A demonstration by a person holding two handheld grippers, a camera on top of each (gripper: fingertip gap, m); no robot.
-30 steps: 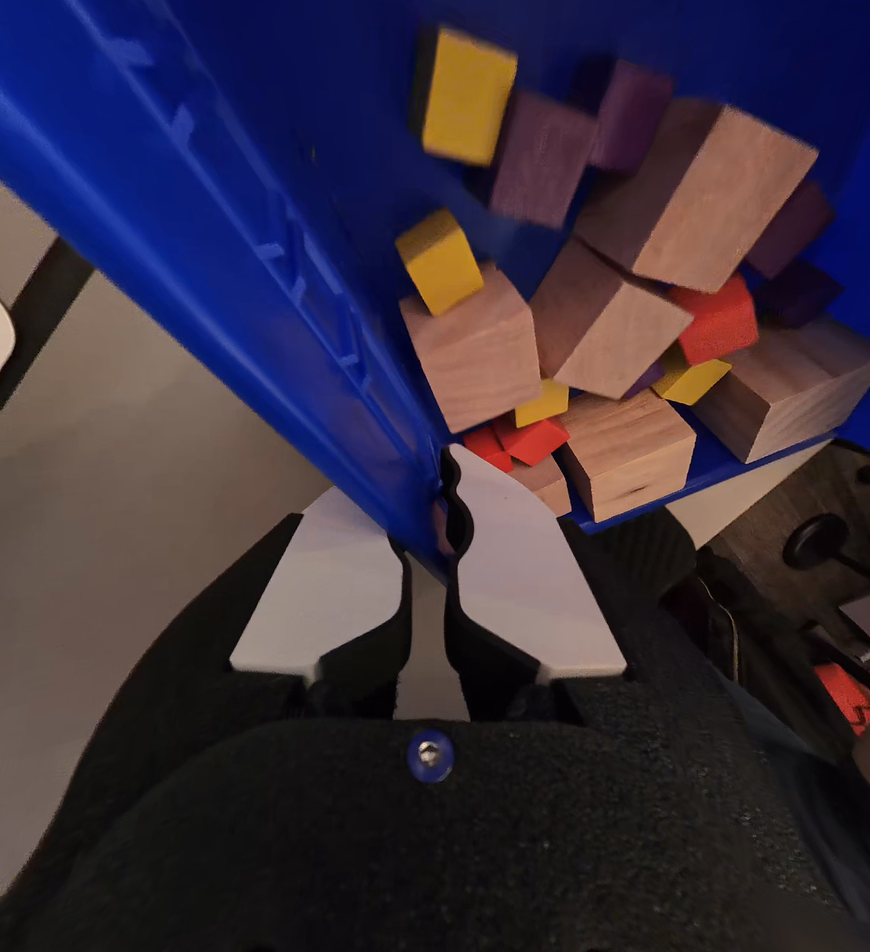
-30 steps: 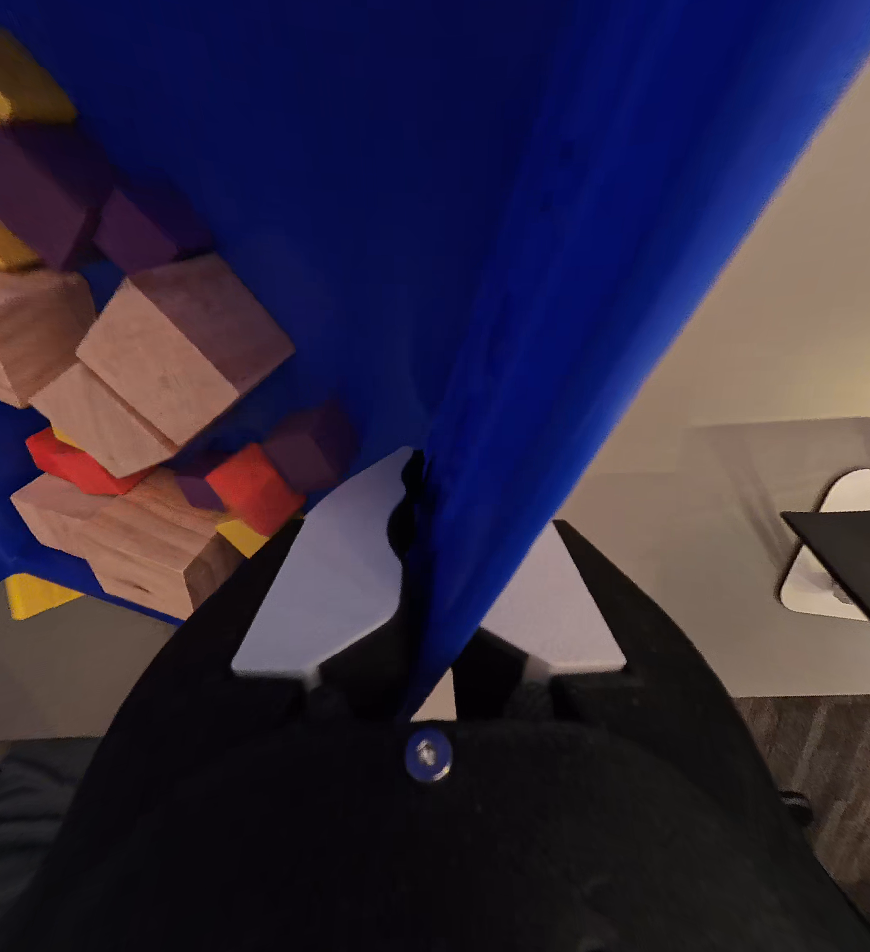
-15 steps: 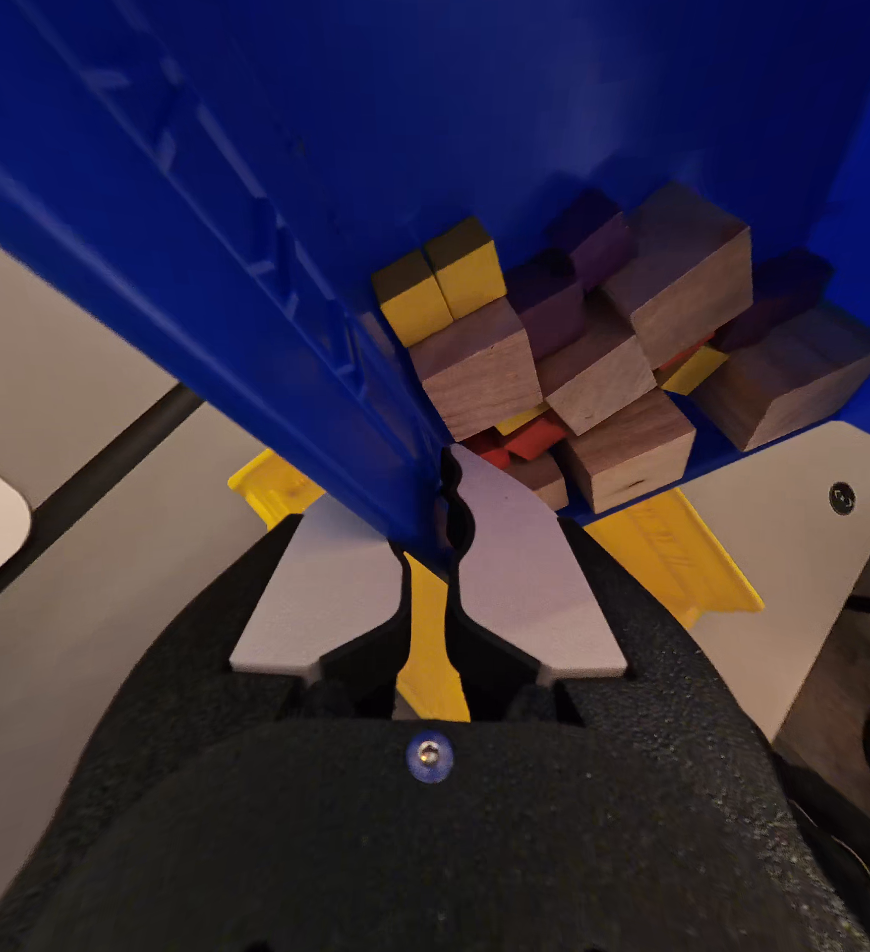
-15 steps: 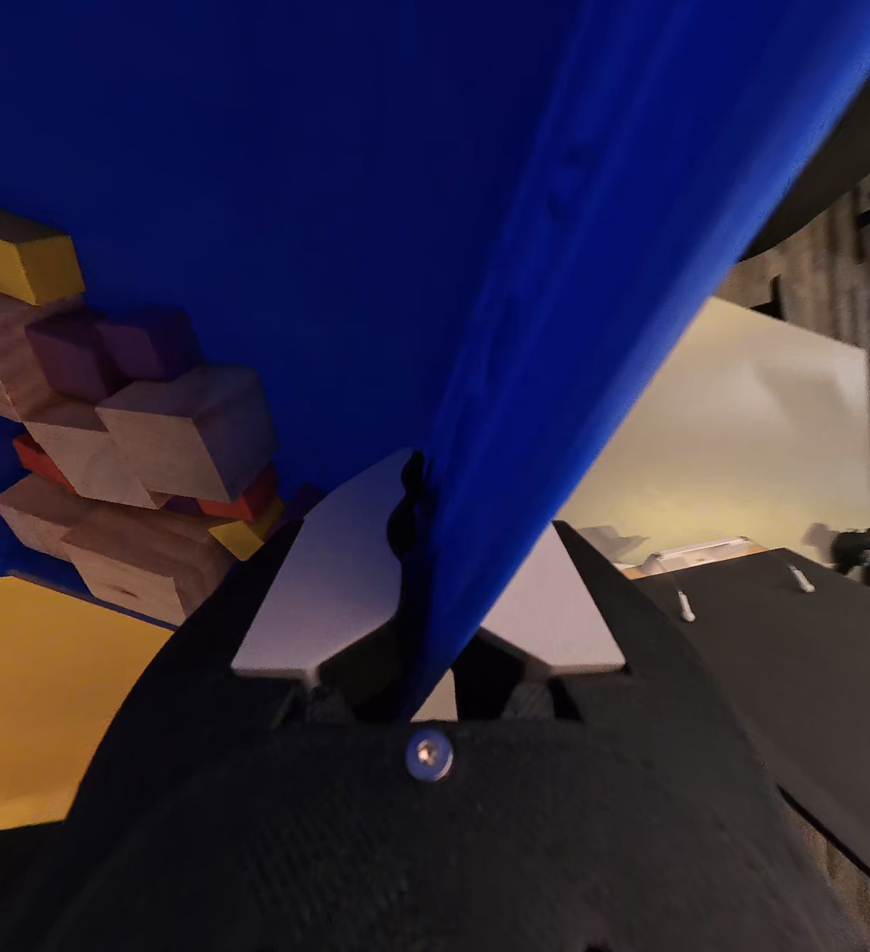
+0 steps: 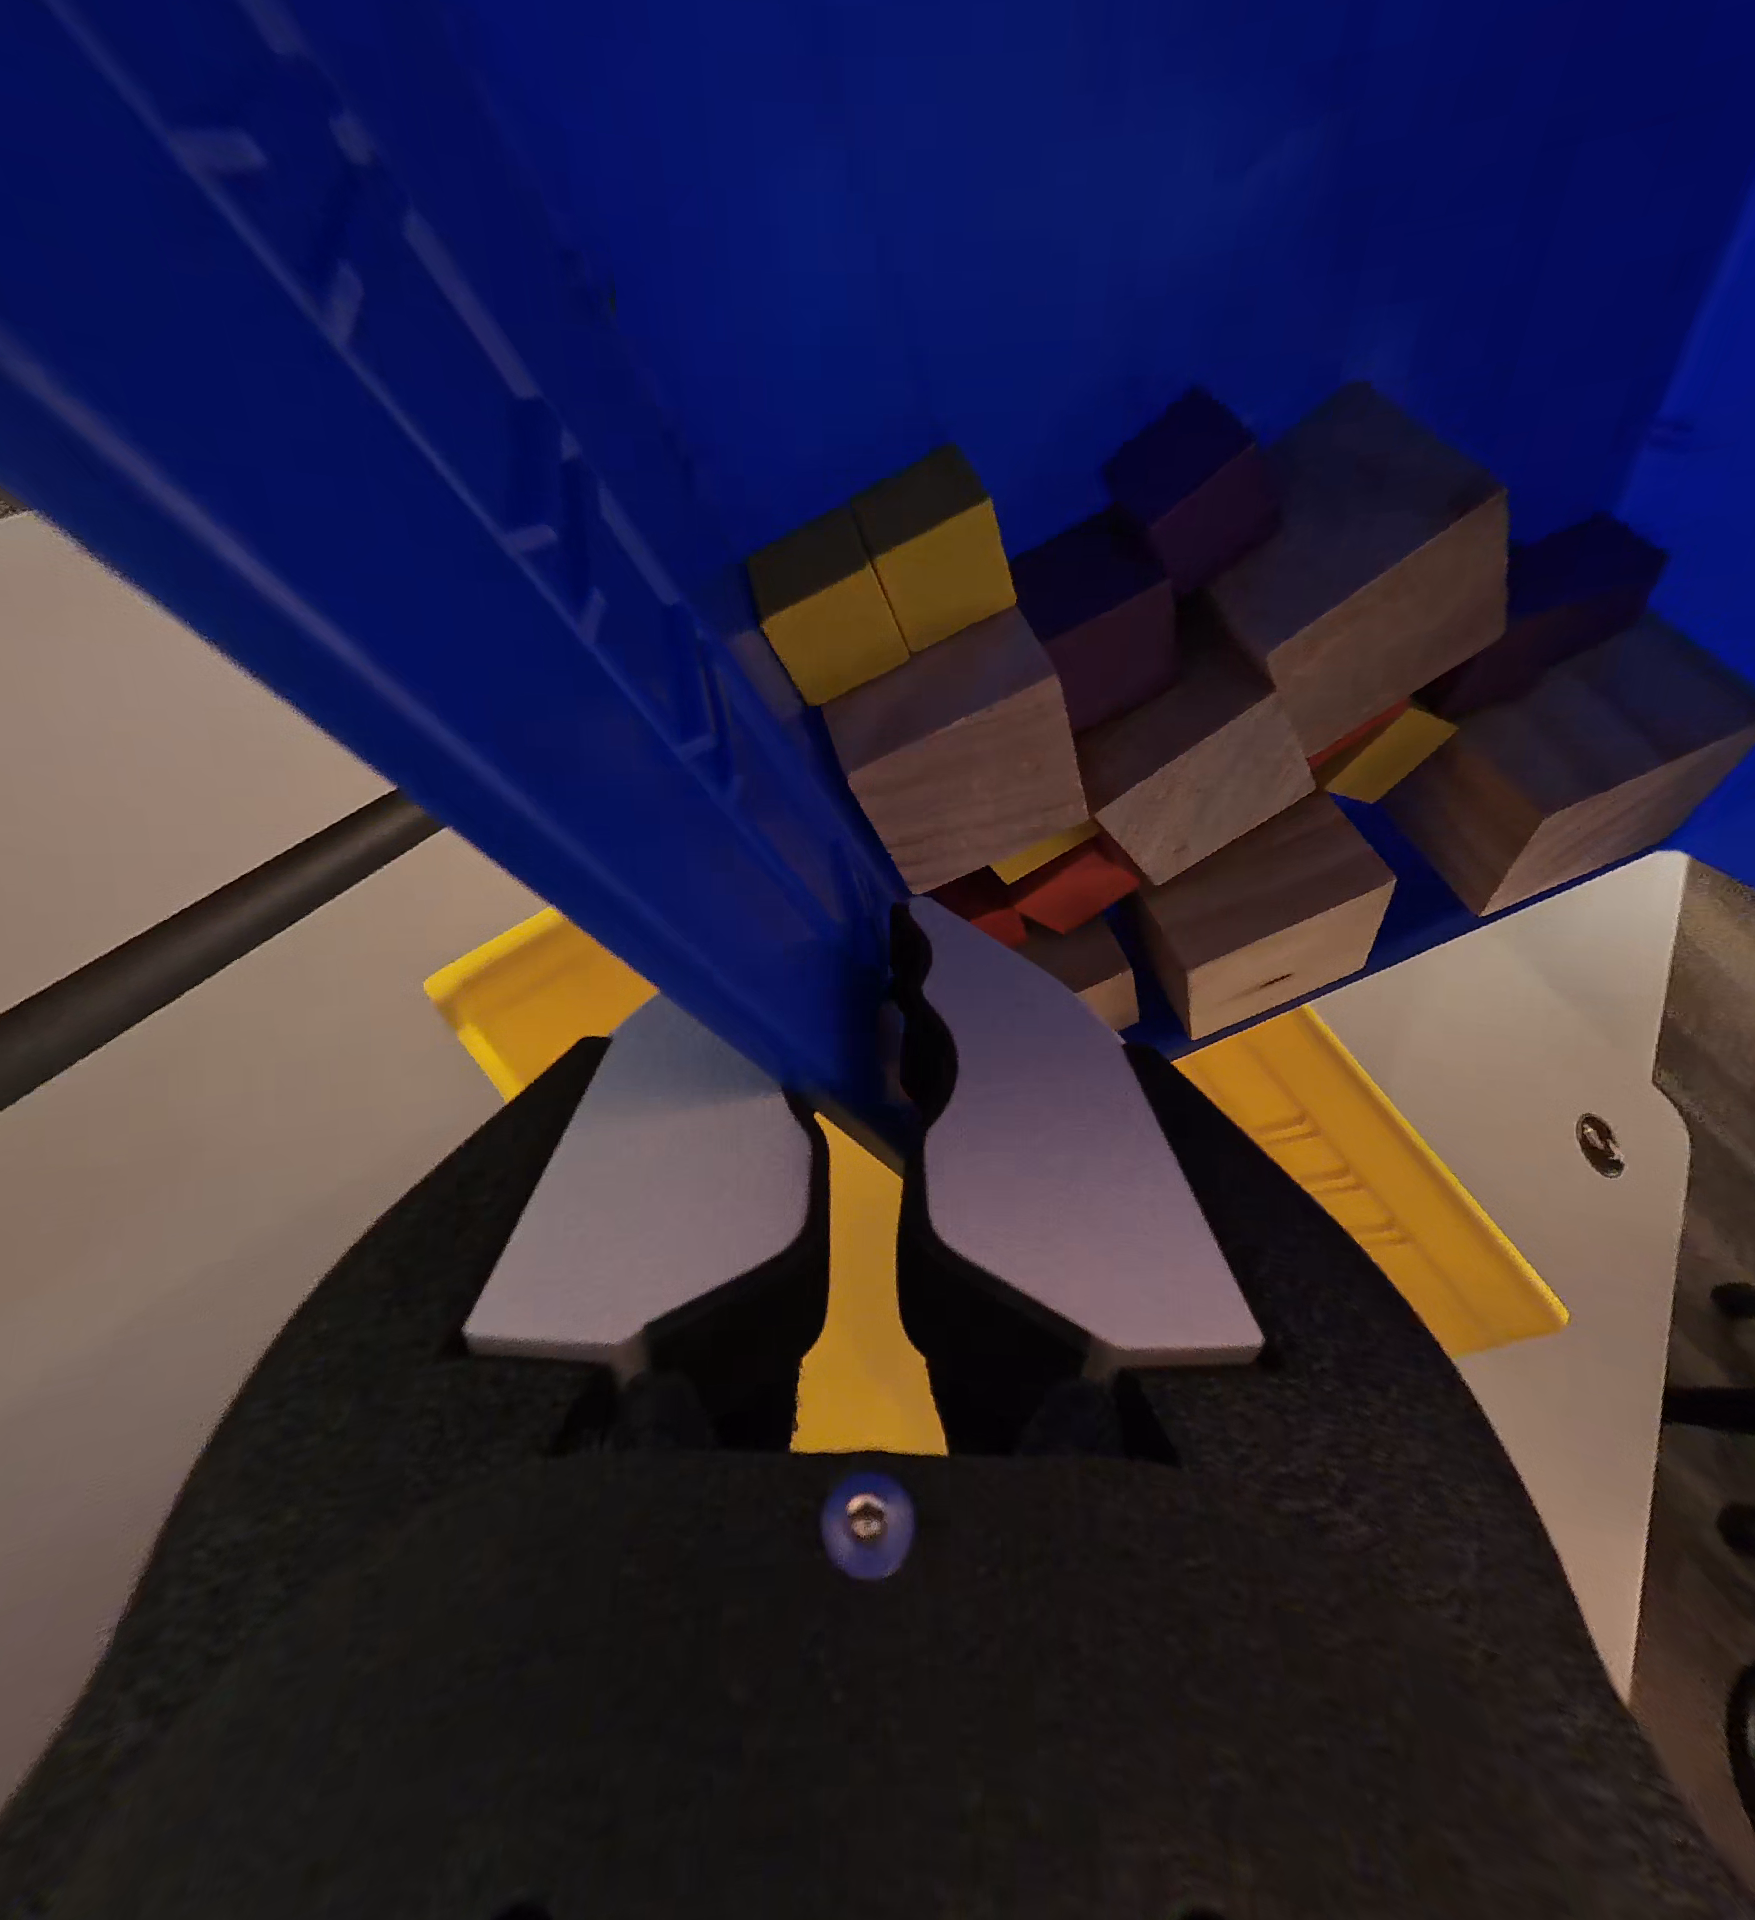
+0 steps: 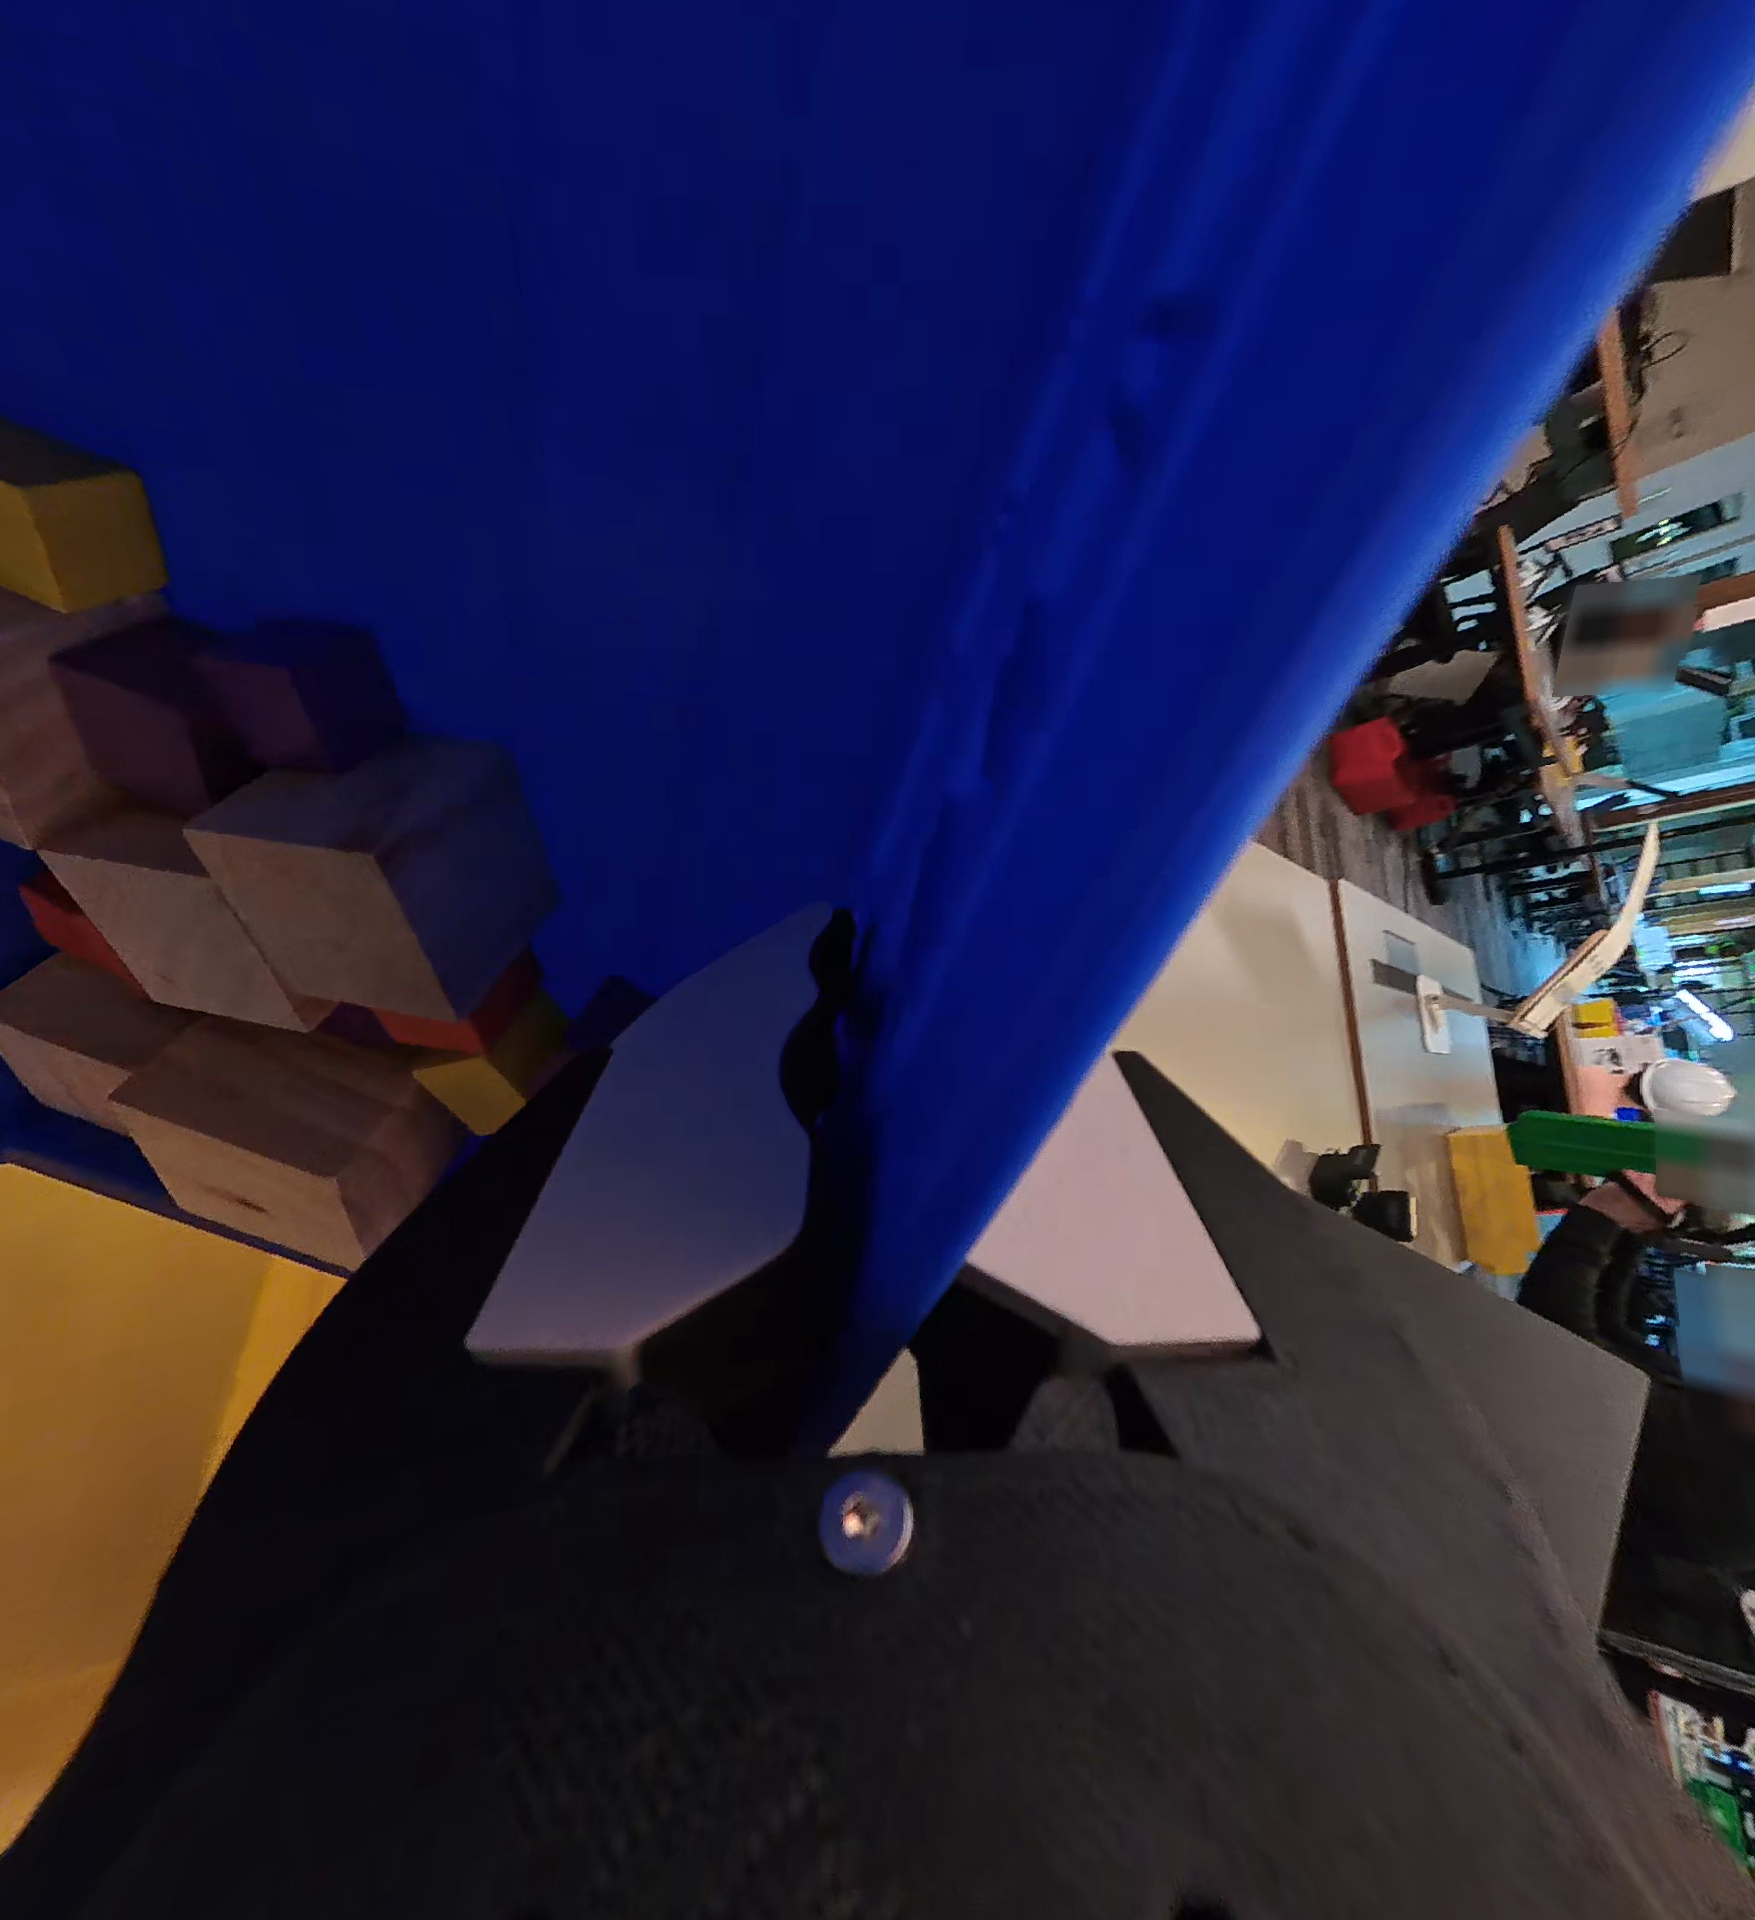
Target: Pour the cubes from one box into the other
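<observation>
I hold a blue box (image 5: 956, 260) tilted steeply between both grippers. My left gripper (image 5: 899, 966) is shut on its left wall. My right gripper (image 6: 842, 966) is shut on the box's right wall (image 6: 1112, 520). Several cubes (image 5: 1216, 727), plain wood, yellow, purple and red, are piled against the box's lower rim; they also show at the left of the right wrist view (image 6: 260, 935). A yellow box (image 5: 1320, 1174) lies on the table right below that rim, and in the right wrist view (image 6: 73, 1403) its inside shows at the lower left.
A white table (image 5: 125, 1143) with a dark gap across it carries the yellow box. Its right edge (image 5: 1673, 1351) drops to dark gear on the floor. A busy room with shelves, a red crate (image 6: 1372, 758) and a person shows far right.
The blue box has tilted further and come over the yellow box. The cubes have slid down and packed against its lower rim. Both grippers kept their hold on the walls.
</observation>
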